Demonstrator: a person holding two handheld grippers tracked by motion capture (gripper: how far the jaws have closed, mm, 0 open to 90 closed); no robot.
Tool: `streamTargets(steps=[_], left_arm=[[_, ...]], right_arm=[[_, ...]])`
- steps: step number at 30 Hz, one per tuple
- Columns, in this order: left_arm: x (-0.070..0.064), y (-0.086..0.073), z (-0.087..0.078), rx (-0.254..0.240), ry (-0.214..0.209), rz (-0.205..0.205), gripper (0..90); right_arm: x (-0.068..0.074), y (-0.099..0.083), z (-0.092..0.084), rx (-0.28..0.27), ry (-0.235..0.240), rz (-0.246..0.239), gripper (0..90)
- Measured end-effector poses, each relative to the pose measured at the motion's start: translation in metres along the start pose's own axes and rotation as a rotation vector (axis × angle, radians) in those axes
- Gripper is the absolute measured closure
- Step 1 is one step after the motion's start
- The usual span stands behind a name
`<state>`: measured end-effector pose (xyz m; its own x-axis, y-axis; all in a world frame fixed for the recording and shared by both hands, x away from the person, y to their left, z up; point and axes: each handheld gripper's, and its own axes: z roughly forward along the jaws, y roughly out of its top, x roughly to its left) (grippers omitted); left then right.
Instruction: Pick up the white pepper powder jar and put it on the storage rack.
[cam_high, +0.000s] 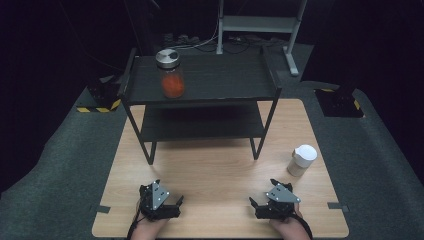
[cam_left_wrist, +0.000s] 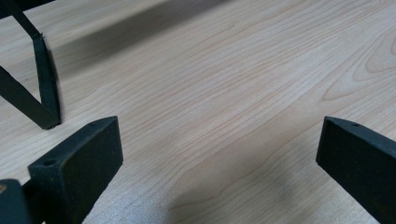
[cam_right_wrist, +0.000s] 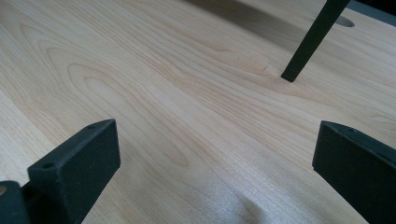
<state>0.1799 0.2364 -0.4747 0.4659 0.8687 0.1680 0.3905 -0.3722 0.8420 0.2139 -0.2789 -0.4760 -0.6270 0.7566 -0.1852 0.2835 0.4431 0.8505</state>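
Two tools are seen from above: left tool at seven o'clock, right tool at five, resting on the desk. A white-lidded jar stands at three o'clock, near the right tool. In each gripper view, jaws are spread wide over bare wood, a shelf leg beyond.

From my seat, the shelf rack is the reference: its lower tier sits in shadow under the top board, so I can't read it. Its leg is cut off at the left gripper view's top edge; another leg likewise in the right gripper view.
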Motion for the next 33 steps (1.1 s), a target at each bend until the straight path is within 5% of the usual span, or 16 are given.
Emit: streamTargets(steps=[6,24,33], left_arm=[[0.001,-0.003,-0.002,-0.011,-0.005,-0.01,0.6],[-0.006,-0.003,-0.003,-0.011,0.014,0.027,0.6],[-0.007,-0.004,-0.004,-0.018,0.015,0.034,0.6]], right_arm=[[0.003,0.002,0.001,0.008,-0.006,-0.026,0.0],[0.0,-0.004,-0.004,-0.024,-0.004,0.016,0.0],[-0.004,-0.006,-0.018,-0.092,-0.025,0.044,0.0]])
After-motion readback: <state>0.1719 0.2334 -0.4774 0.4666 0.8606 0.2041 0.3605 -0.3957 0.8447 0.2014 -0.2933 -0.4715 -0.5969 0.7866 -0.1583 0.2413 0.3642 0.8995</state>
